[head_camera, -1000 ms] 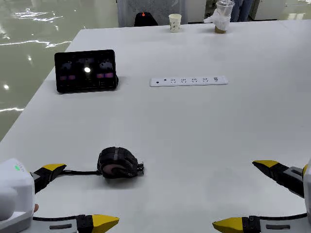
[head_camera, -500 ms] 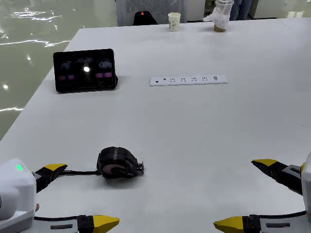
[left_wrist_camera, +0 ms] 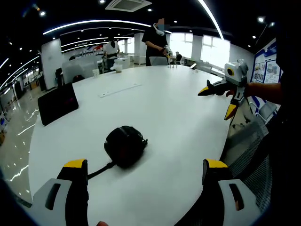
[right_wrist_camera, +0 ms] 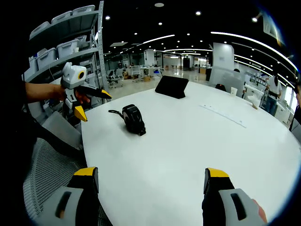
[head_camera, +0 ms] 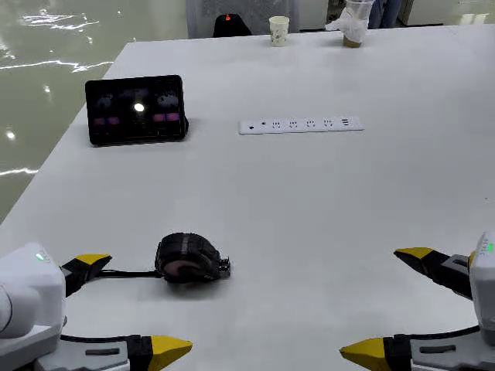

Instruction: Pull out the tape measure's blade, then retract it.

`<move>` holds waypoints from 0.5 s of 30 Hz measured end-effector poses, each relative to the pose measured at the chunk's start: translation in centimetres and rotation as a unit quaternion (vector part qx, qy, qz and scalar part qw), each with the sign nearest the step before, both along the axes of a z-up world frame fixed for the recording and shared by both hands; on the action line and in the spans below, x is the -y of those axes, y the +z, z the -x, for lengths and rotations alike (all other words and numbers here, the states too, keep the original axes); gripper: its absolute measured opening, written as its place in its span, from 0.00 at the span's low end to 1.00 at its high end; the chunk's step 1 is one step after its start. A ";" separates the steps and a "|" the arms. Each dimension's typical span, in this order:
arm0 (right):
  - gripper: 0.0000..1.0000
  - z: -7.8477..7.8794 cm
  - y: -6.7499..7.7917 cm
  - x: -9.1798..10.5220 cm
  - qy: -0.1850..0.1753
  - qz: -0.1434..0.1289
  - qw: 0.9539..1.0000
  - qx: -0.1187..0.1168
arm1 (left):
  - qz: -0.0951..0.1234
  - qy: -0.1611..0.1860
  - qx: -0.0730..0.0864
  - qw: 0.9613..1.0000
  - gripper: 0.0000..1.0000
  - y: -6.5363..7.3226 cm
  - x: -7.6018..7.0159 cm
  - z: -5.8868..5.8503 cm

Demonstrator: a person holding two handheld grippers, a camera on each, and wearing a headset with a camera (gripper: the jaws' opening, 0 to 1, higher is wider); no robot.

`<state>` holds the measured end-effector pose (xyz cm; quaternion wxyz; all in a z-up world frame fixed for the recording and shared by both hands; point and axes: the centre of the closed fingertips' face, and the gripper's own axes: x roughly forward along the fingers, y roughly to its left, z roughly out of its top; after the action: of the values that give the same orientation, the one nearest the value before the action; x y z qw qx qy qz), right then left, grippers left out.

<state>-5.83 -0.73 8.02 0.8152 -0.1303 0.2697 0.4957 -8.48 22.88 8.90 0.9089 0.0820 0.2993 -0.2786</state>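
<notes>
Left tongs (head_camera: 135, 303) nearer: tape measure (head_camera: 189, 259) is lying on the table (head_camera: 309, 201) just ahead of them, long axis running left-right, blade mouth facing right tongs (head_camera: 384, 303), well apart. Both are gaping wide, holding nothing.

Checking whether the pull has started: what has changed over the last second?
Nothing visibly. The tape measure lies untouched on the table. The left claw and right claw are open and apart from it, as before. Only the view shifted slightly.

The black tape measure (head_camera: 189, 259) lies on its side, blade retracted, strap trailing left.
</notes>
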 end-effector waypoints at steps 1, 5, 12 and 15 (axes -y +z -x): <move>0.93 -0.1 -0.1 0.0 0.001 0.002 1.000 -0.001 | -0.001 -0.001 -0.001 1.000 0.99 -0.1 0.0 0.0; 0.94 -0.3 -0.2 -0.4 0.011 0.004 1.000 0.005 | -0.004 -0.004 -0.004 1.000 0.99 -0.3 0.0 -0.2; 0.93 -1.0 -0.4 -1.0 0.024 0.004 1.000 0.005 | -0.008 -0.014 -0.010 1.000 0.99 -0.6 -0.1 -0.8; 0.92 -1.3 -0.4 -1.4 0.031 0.004 0.999 0.006 | -0.010 -0.017 -0.011 1.000 0.99 -0.6 -0.1 -1.1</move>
<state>-4.51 0.70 7.58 0.8004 -0.1444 0.2626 0.5192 -7.37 22.99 8.27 0.8998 0.0930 0.3110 -0.2916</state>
